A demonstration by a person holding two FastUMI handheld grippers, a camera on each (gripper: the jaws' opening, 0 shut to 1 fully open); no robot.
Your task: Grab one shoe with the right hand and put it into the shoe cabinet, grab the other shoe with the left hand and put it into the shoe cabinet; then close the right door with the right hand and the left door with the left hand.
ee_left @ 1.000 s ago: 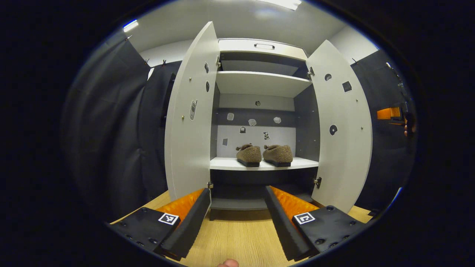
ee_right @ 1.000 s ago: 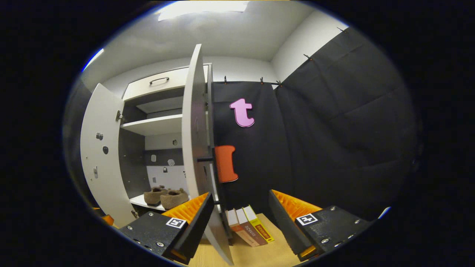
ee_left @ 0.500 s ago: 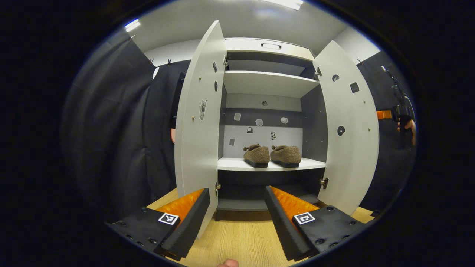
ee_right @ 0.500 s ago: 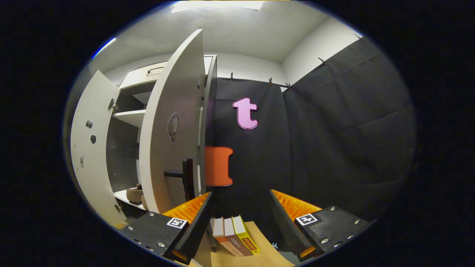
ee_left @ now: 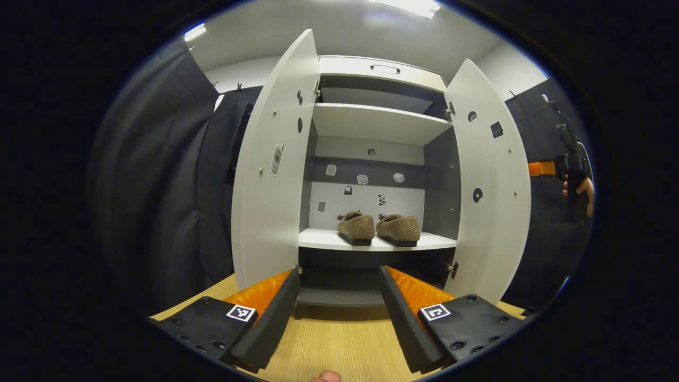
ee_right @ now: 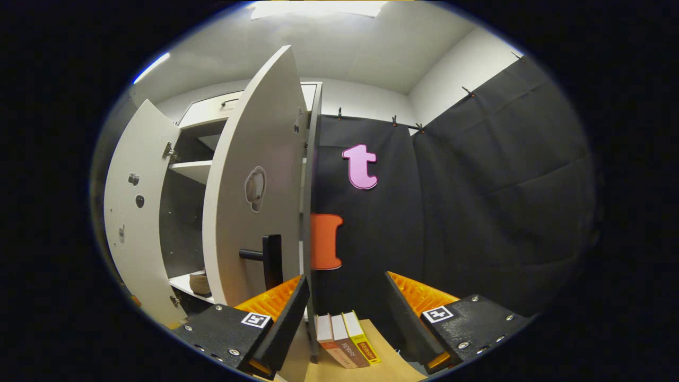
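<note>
Shoes: pair side by side on middle shelf of shoe cabinet. Left gripper fingers spread wide, holding nothing, above wooden floor, facing cabinet front. Left door and right door both swung open. Right gripper fingers wide apart, empty, beside right door's outer face near black handle. Books stand on floor just beyond. One shoe visible past door edge. Right gripper, held by hand, behind right door.
</note>
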